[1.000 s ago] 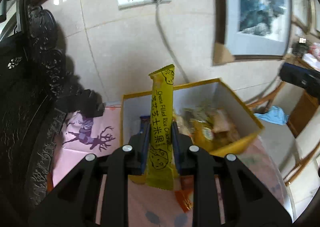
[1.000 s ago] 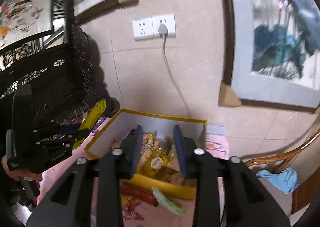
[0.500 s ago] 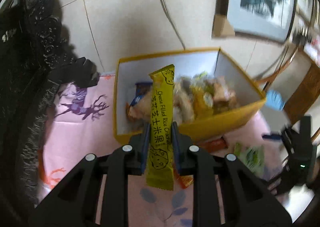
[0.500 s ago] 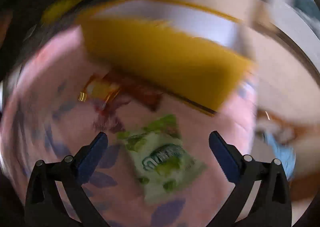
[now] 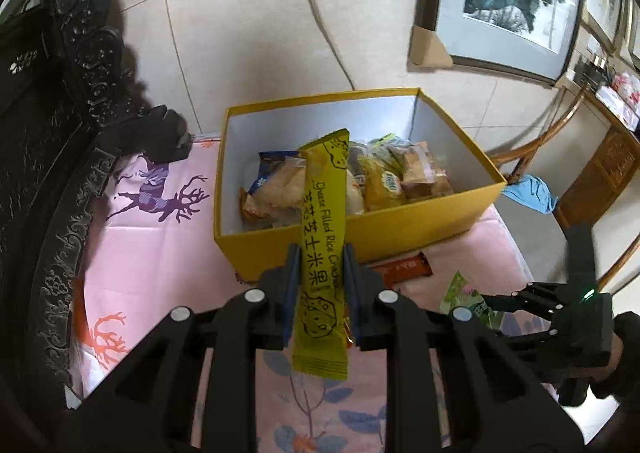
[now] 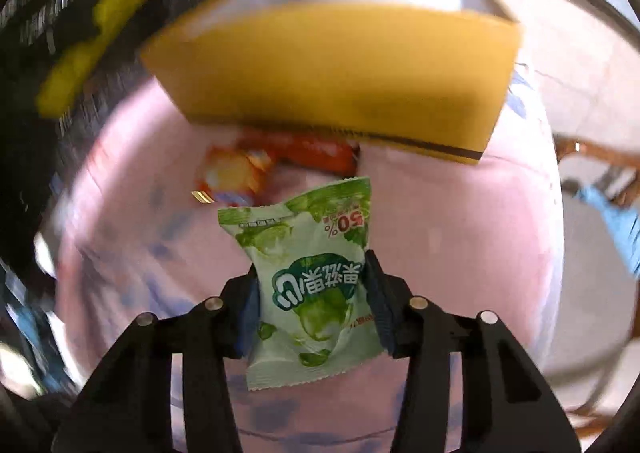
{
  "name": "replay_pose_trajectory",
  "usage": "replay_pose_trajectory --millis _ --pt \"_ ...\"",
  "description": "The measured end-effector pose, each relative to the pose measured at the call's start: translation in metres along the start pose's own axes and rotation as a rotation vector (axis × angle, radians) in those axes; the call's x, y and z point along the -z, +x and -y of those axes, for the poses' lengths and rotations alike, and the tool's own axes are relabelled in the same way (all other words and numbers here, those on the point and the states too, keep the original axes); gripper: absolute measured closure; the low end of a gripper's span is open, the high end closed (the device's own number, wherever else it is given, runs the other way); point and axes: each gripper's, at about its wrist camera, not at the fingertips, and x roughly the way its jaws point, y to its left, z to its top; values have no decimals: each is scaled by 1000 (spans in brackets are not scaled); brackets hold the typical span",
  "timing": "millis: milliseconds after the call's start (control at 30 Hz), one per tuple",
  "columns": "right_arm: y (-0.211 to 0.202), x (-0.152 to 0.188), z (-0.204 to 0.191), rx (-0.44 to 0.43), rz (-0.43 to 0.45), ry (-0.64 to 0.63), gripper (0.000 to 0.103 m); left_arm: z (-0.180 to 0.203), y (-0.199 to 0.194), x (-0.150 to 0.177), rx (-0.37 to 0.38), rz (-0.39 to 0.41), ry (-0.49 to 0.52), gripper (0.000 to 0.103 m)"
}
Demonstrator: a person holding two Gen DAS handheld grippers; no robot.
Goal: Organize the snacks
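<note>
A long yellow cracker bar [image 5: 324,213] stands upright in my left gripper [image 5: 320,253], which is shut on its lower half just in front of the yellow box [image 5: 400,229]. The box holds several wrapped snacks. My right gripper [image 6: 311,265] is low over the pink cloth, its jaws closing on a green snack packet [image 6: 312,285] that is pinched at the waist between the pads. In the left wrist view the right gripper [image 5: 500,301] sits at the right by the green packet [image 5: 460,295]. The box [image 6: 340,65] lies beyond it.
A red-brown bar [image 6: 308,147] and an orange packet [image 6: 232,173] lie on the pink cloth [image 5: 160,253] against the box front. Dark carved furniture [image 5: 80,93] lines the left. Tiled wall, cable and framed pictures stand behind. A wooden chair [image 5: 560,121] with blue cloth is at the right.
The right gripper dropped from above the box to the cloth, spread wide, then closed around the green packet. The left gripper with the yellow bar moved nearer the box and tipped downward.
</note>
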Motion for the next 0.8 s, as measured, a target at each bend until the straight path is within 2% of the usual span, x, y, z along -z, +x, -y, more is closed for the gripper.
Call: replay_pose_trajectory --millis 100,167,267,400,467,533,633,733,767,800 --pt "-17 3 -9 31 39 33 56 1 -9 -1 5 16 6 82" --pt "-37 4 -10 -50 85 78 56 0 -15 -1 5 24 8 82" --pt "-62 -8 -20 13 158 12 56 0 -27 -3 21 59 14 82" --pt "-97 -24 -23 -63 283 92 56 -2 -30 -10 18 68 1 82" --pt "-116 -47 -24 -47 356 64 56 -2 -32 -15 10 84 -3 82" --pt "-134 -78 -17 3 410 44 56 -4 -31 -25 -7 105 -13 82" --pt "-145 -120 -8 51 462 19 56 -7 -18 -52 -58 118 -7 82" --pt "-144 -164 -2 53 476 -23 55 -6 -1 -78 -78 120 13 82" --pt "-141 -173 0 65 473 -29 52 -6 3 -84 -76 128 20 82" --pt "-138 -186 7 105 450 -45 37 -6 8 -88 -83 133 30 77"
